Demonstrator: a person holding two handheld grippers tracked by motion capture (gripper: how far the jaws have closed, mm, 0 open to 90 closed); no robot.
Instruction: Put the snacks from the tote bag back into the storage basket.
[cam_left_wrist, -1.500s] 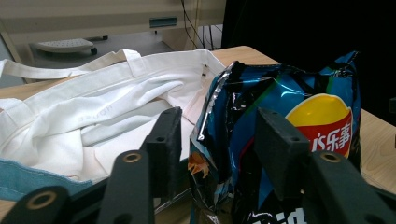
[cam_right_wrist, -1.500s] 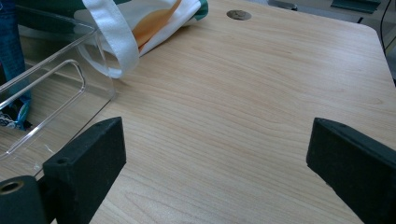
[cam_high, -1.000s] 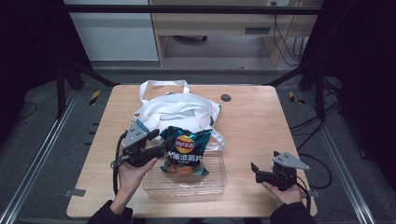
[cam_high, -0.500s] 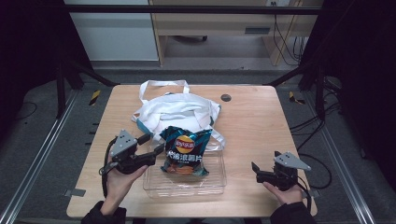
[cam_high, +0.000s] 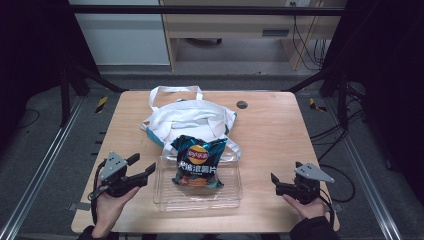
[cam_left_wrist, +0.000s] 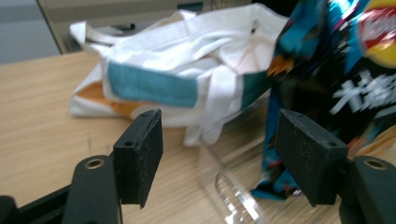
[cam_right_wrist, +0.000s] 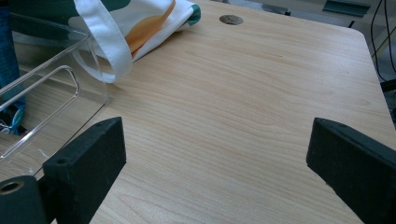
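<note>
the left gripper (cam_high: 141, 165) has just been opening, its jaws wide and empty, held low just left of the clear tray (cam_high: 165, 197). the chip bag (cam_high: 197, 161) stands in that tray, leaning on the tote bag (cam_high: 187, 119) behind. the right gripper (cam_high: 274, 179) rests spread and empty at the near right.

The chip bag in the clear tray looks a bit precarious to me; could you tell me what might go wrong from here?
The chip bag leans upright in the clear tray, its top against the tote bag, so it may topple if the tote shifts. The left gripper, jaws just opened and empty, sits close beside the tray's left wall and could nudge the light tray. A tote strap drapes by the tray's corner and may snag.
</note>
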